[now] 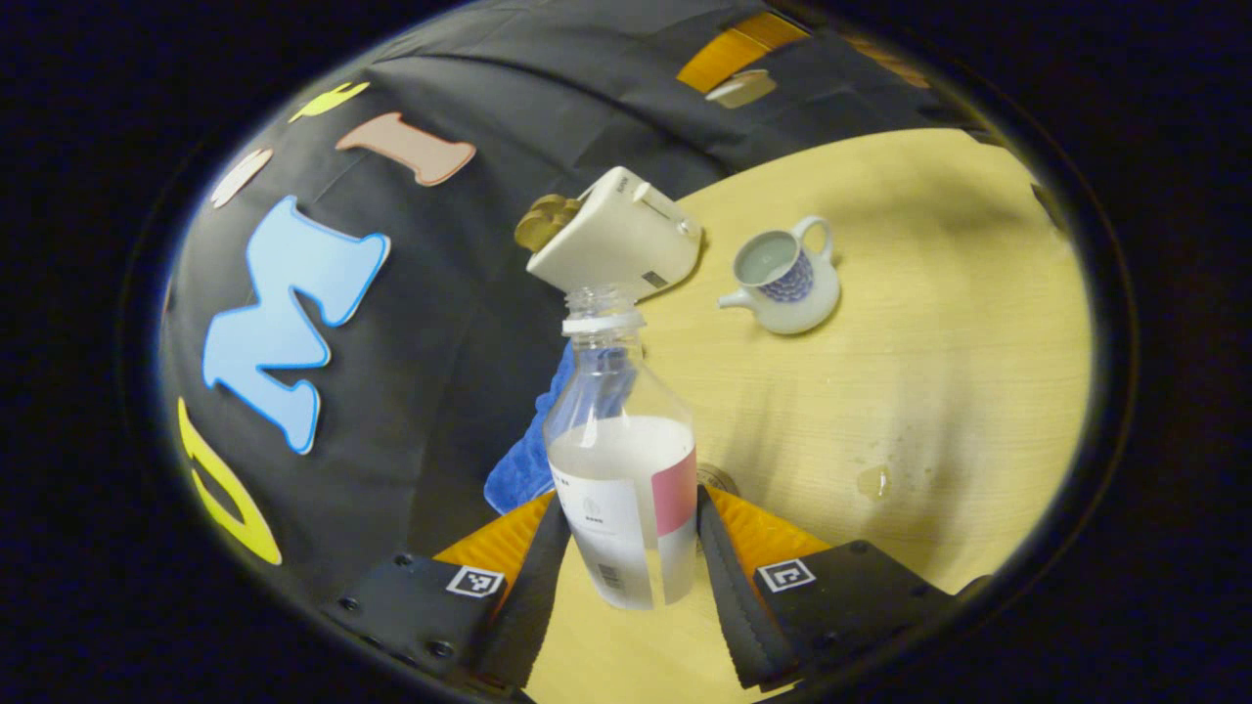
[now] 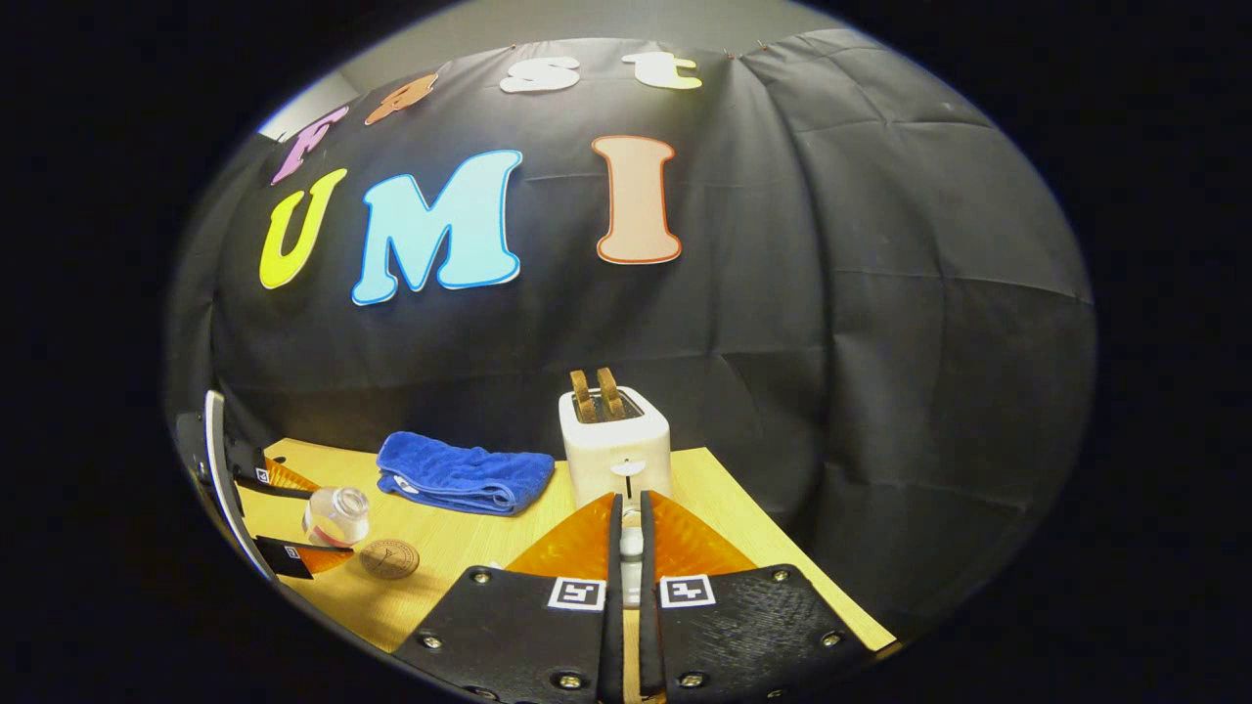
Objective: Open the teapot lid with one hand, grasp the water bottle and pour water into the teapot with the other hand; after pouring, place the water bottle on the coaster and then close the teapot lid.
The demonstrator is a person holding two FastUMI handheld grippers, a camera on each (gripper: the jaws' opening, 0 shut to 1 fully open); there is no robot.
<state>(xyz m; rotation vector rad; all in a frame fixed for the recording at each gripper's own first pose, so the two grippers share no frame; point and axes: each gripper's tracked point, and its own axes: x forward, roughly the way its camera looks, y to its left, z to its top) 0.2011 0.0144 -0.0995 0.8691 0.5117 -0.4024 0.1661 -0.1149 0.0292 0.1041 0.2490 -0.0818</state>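
Observation:
My left gripper (image 1: pixel 631 508) is shut on the water bottle (image 1: pixel 626 469), a clear uncapped bottle with a white and pink label, part full. The white teapot (image 1: pixel 787 279) with a blue pattern stands open on the far table, water inside it. A sliver of the round coaster (image 1: pixel 719 479) peeks out just behind the bottle. In the right gripper view, my right gripper (image 2: pixel 629 504) is shut on a small white piece, the teapot lid (image 2: pixel 631 546). The same view shows the left gripper (image 2: pixel 313 518) holding the bottle (image 2: pixel 335 515) beside the brown coaster (image 2: pixel 388 558).
A white toaster (image 2: pixel 614 445) with toast in it stands at the back of the wooden table (image 1: pixel 929 372). A folded blue towel (image 2: pixel 465 474) lies left of it. Water drops (image 1: pixel 873 479) wet the table near the coaster.

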